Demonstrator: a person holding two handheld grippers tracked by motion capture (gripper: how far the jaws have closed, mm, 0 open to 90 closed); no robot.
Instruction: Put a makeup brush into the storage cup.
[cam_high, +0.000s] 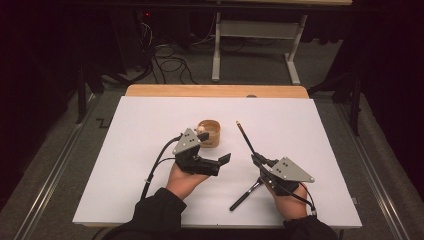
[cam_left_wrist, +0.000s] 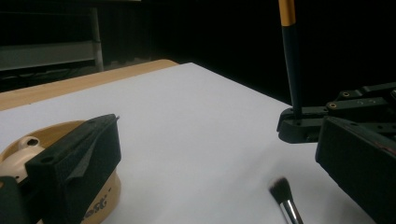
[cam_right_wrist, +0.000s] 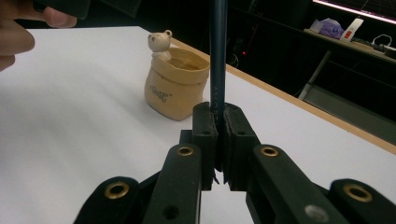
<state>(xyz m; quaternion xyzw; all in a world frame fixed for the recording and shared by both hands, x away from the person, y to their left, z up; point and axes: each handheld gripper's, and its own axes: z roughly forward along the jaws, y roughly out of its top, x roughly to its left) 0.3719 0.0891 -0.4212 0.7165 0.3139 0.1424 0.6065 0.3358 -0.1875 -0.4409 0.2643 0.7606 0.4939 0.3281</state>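
Note:
A tan bag-shaped cup (cam_high: 210, 133) with a small bear on its rim stands mid-table; it is also seen as the cup (cam_right_wrist: 177, 88) and the cup (cam_left_wrist: 52, 133). My left gripper (cam_high: 214, 148) is open just in front of and beside it, and in the left gripper view the left gripper (cam_left_wrist: 215, 177) has nothing between its jaws. My right gripper (cam_high: 257, 159) is shut on a thin dark stick (cam_high: 245, 136) with a yellow-orange band near its far end. The stick (cam_right_wrist: 218, 56) rises from the right gripper (cam_right_wrist: 218, 122). Stick (cam_left_wrist: 292, 60) and right gripper (cam_left_wrist: 299, 123) appear ahead.
A dark-handled brush (cam_high: 244, 196) lies on the white tabletop (cam_high: 150, 125) beside the right hand; its bristles (cam_left_wrist: 280, 187) show near the left gripper. A wooden strip (cam_high: 215, 91) edges the far side. Beyond it stand a desk frame (cam_high: 252, 37) and floor cables (cam_high: 170, 62).

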